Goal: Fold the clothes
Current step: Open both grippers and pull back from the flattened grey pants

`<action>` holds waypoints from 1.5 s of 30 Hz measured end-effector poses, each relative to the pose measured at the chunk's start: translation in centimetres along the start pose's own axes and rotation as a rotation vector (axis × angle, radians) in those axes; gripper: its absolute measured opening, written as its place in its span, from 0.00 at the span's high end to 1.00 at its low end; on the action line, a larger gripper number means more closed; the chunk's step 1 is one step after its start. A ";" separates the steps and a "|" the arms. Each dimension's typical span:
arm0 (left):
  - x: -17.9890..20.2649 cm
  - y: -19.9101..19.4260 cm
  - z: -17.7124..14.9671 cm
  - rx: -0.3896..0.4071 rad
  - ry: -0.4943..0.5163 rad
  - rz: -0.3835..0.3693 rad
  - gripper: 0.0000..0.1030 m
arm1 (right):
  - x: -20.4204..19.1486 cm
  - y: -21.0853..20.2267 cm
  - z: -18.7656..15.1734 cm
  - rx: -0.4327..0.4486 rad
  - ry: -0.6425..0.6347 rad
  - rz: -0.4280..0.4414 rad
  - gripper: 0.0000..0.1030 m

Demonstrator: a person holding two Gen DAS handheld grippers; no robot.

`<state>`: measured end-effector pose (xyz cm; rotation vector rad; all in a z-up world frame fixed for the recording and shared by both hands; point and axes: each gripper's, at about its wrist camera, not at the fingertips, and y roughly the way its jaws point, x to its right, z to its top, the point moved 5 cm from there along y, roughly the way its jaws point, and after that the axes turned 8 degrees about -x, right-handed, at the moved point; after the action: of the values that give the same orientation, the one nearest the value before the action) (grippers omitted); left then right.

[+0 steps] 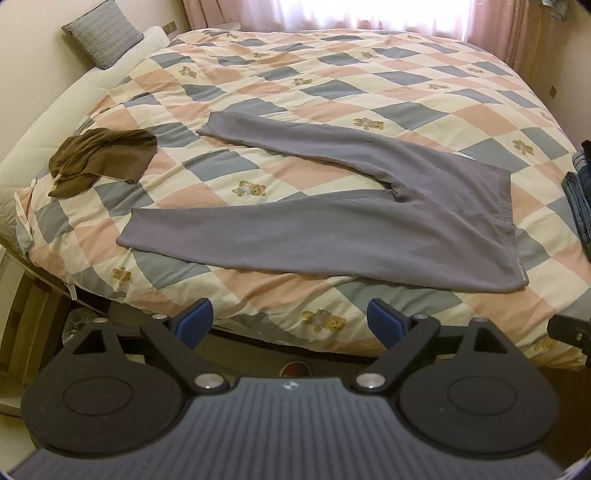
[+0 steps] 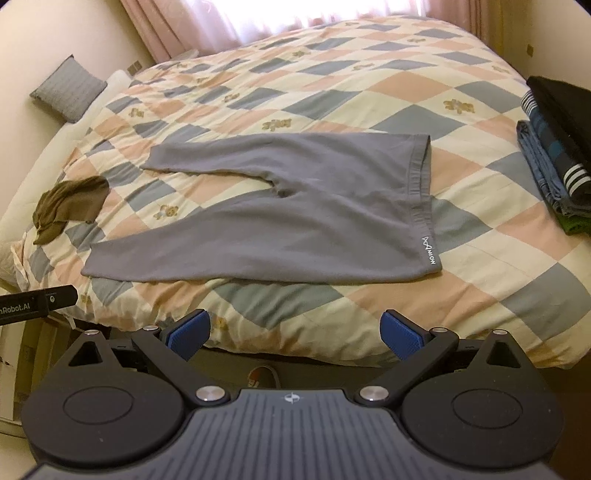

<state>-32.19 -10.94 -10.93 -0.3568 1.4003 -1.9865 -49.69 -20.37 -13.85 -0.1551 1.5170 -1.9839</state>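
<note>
Grey trousers (image 1: 332,221) (image 2: 277,218) lie flat on the checked quilt, legs spread toward the left, waistband with a white logo (image 2: 430,251) to the right. A crumpled olive-brown garment (image 1: 96,158) (image 2: 68,205) sits near the bed's left edge. My left gripper (image 1: 290,321) hangs above the near edge of the bed, in front of the trousers, blue pads wide apart with nothing between them. My right gripper (image 2: 295,332) hovers likewise before the near edge, open and empty. Part of the other gripper shows at each view's edge (image 2: 37,301).
The quilt (image 1: 332,85) covers a wide bed. A grey cushion (image 1: 103,33) rests at the far left by a white headboard. A stack of folded clothes (image 2: 554,147) lies at the bed's right edge. Pink curtains (image 1: 332,14) hang behind. Floor and a shoe (image 2: 262,374) show below.
</note>
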 end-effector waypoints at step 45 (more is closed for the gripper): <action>0.4 -0.2 -0.7 -0.009 0.032 -0.005 0.09 | -1.9 -0.9 0.8 -0.012 -0.089 -0.083 0.02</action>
<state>-32.93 -10.67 -11.10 -0.3345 1.4307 -1.9989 -48.21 -19.88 -12.21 -0.3121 1.4873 -2.0049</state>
